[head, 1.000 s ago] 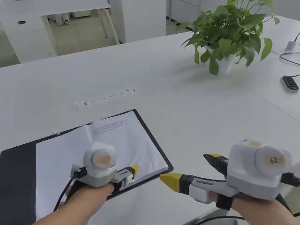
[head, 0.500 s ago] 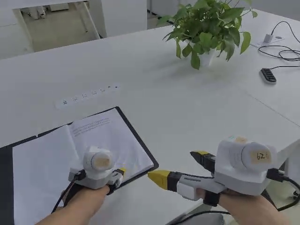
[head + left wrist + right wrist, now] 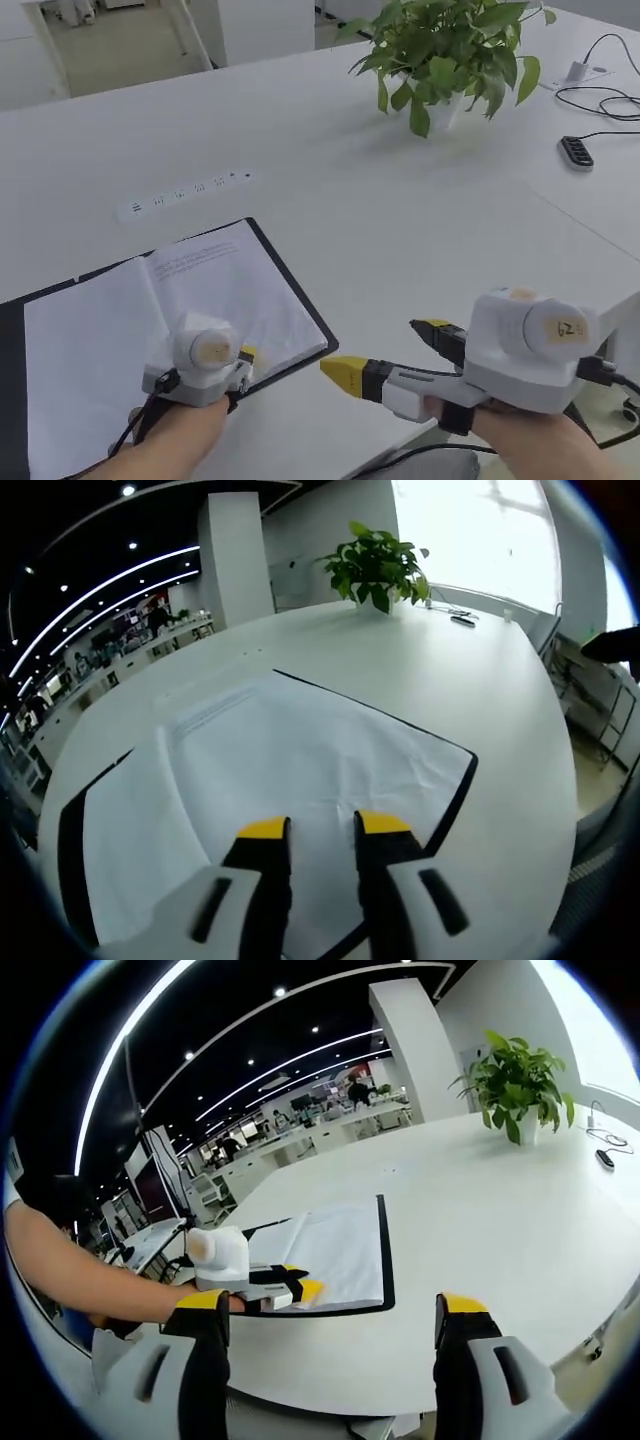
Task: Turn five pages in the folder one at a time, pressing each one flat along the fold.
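— Where do we find the folder [image 3: 100,330]?

— It lies open and flat on the white table [image 3: 400,220], right under our left gripper [image 3: 245,358] and stretching away ahead of it. The tips sit over the right-hand page [image 3: 330,740], close to that page's near edge. We cannot tell whether they touch the paper.

— And how do the left jaws stand?

— Almost together, with a narrow gap between them and nothing in it.

— The other gripper?

— Our right gripper [image 3: 385,350] hangs off the folder, beside its black right border, over bare table. Its jaws are spread wide and hold nothing. It points across at the left gripper.

— What lies beyond?

— Past the folder's far edge we see a socket strip [image 3: 185,192] set in the tabletop. Well ahead of the right gripper stands a potted plant [image 3: 450,50].
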### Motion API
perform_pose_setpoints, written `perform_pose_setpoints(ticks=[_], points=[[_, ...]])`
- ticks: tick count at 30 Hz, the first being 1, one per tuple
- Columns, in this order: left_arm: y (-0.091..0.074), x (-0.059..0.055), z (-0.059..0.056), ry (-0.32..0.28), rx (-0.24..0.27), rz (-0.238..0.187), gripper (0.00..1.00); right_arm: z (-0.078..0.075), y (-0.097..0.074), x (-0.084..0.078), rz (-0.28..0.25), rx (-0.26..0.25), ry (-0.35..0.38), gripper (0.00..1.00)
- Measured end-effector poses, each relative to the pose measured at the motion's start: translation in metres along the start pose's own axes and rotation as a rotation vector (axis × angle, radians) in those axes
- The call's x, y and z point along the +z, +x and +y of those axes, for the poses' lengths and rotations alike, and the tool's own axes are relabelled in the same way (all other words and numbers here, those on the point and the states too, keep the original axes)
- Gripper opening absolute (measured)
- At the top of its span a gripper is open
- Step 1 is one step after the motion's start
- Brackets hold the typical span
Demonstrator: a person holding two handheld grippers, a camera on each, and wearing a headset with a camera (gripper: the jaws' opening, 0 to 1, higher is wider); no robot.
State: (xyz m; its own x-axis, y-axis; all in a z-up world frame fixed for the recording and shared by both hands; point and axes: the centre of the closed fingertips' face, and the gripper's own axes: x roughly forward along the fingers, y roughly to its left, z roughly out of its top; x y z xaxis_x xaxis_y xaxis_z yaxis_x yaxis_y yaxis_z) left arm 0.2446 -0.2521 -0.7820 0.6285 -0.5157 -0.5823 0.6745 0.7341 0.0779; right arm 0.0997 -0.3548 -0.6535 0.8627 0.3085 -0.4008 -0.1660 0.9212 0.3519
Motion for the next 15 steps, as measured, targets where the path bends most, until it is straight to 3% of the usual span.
perform_pose_setpoints(ticks=[5, 12, 15], points=[[-0.0001, 0.0010, -0.0085, 0.048, -0.003, -0.008, 0.12, 0.0001, 0.0010, -0.0027, 0.011, 0.001, -0.002, 0.83], [0.0003, 0.0008, -0.0042, 0.045, 0.000, -0.009, 0.07, 0.0002, 0.0023, -0.0053, 0.023, 0.003, -0.003, 0.82], [0.0002, 0.0007, -0.0038, 0.015, 0.005, -0.013, 0.06, 0.0013, 0.0042, -0.0054, 0.027, 0.010, -0.006, 0.81]])
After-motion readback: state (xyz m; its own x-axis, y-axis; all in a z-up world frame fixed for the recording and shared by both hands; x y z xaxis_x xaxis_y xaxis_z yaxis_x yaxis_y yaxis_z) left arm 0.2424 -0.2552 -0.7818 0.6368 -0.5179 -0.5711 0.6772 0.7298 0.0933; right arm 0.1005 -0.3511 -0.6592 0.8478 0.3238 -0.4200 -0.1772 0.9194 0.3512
